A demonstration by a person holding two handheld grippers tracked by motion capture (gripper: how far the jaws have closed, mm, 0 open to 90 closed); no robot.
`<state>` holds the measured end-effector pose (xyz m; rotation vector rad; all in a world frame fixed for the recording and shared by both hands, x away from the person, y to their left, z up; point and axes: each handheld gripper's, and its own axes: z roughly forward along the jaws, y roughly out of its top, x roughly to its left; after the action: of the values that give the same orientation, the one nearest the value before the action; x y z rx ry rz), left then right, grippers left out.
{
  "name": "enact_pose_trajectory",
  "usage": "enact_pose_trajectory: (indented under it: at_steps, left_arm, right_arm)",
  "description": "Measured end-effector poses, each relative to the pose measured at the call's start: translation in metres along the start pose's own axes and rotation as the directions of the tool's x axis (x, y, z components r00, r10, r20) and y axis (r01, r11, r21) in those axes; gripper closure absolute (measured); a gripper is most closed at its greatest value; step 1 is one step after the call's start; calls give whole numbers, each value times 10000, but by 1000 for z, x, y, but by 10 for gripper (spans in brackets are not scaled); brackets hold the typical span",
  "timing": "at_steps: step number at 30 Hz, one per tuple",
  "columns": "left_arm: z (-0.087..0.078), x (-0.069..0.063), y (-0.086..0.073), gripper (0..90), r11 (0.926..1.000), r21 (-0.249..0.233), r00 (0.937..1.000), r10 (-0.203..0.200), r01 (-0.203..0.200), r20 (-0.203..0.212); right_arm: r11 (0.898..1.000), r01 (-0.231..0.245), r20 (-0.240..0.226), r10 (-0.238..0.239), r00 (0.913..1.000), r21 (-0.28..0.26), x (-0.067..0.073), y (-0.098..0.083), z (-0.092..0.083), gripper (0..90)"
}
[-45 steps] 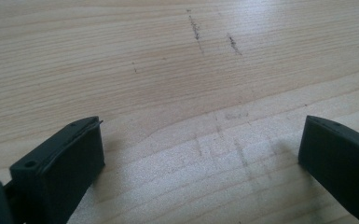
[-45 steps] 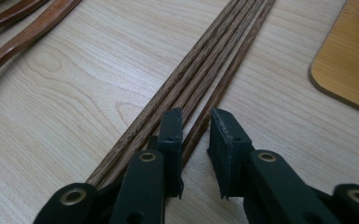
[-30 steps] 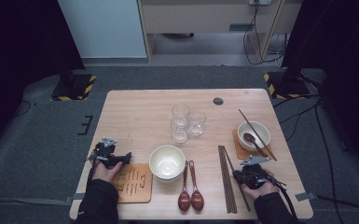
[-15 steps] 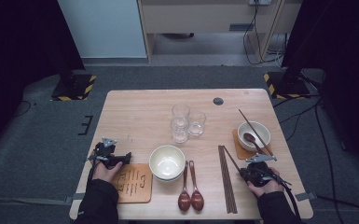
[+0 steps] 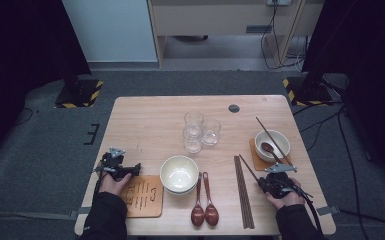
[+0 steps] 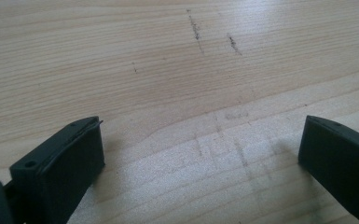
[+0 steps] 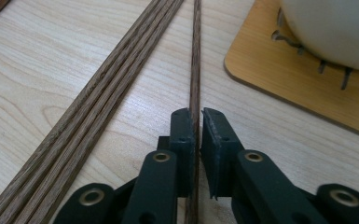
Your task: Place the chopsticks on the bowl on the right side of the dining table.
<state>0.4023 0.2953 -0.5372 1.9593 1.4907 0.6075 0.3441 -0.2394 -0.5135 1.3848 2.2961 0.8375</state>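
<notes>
One chopstick (image 7: 196, 70) sits pinched in the right gripper (image 7: 196, 122).

High view overhead, facing forward; both gripper views skim the table (image 5: 150, 125) closely

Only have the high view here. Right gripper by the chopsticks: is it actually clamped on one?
Observer: Yes. In the right gripper view, the right gripper is shut on a single chopstick that runs between its jaws.
Operator: Did it catch the others too?
Observer: No. The chopstick bundle lies apart on the table, on the far side of the held one from the coaster.
Operator: Left gripper?
Observer: The left gripper is open, with bare table between its jaws.
</notes>
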Motion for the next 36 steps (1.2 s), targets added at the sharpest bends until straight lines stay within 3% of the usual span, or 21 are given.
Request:
enact_pose_trajectory:
  at_steps: [12,36]
  left_arm:
    - [0,0,0,0,10000,-1,10000,-1,1,0]
    - [0,0,0,0,10000,-1,10000,-1,1,-1]
  right_arm:
    - [9993,-163,-69,161,9998,-348,0,-11,-15,796]
    - [9995,-62,4,62,10000,318,1,-17,-12,845]
